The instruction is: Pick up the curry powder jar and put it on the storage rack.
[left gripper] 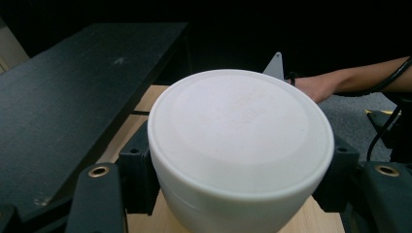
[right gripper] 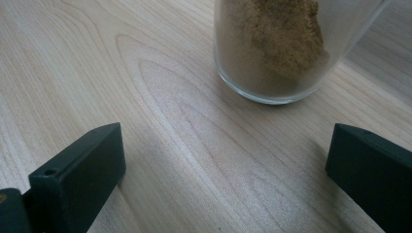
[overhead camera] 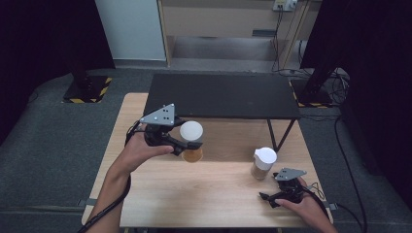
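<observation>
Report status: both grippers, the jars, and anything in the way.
Left gripper shut on white-lidded jar, above the wooden table. Right gripper open, empty, near second jar of brown powder. Low black table just behind the jar.

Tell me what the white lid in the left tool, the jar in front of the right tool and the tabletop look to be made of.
White lid: probably plastic, matte and opaque, with faint raised lettering on top.
Jar: clear glass by its look, with a thick see-through base and brown powder showing through; clear plastic is possible.
Tabletop: pale wood or wood-look laminate, with visible grain.
</observation>
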Available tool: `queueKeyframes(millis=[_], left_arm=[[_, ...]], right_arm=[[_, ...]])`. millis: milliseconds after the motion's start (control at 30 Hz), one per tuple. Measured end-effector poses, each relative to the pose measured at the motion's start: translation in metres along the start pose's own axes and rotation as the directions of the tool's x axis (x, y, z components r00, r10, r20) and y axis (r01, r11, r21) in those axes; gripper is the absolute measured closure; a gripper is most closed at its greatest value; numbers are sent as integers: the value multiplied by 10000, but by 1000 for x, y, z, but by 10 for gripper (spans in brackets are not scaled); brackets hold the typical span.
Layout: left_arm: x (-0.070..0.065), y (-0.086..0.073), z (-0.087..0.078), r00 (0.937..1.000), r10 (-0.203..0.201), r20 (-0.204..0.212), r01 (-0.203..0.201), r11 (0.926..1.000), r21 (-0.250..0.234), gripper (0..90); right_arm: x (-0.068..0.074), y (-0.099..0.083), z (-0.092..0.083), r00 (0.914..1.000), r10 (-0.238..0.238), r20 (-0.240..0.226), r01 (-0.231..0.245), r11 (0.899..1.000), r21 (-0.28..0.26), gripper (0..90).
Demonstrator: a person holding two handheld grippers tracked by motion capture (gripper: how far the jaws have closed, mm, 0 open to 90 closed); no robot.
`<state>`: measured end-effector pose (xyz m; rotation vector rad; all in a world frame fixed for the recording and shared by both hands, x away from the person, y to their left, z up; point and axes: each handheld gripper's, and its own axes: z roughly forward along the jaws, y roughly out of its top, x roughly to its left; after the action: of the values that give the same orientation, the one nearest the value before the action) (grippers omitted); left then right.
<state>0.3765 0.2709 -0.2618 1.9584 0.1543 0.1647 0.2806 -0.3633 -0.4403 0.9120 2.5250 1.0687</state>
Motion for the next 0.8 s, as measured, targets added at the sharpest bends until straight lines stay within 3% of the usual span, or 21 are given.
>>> queueKeyframes(millis=[367, 800], left_arm=[[9, 16, -7, 9999, 80, -146, -81, 9999, -89, 327], [22, 40, -7, 9994, 174, -296, -169, 9997, 160, 328]], right_arm=[[0, 0, 0, 10000, 0, 1, 0, 10000, 1, 16], [0, 0, 0, 10000, -6, 5, 6, 10000, -14, 16]])
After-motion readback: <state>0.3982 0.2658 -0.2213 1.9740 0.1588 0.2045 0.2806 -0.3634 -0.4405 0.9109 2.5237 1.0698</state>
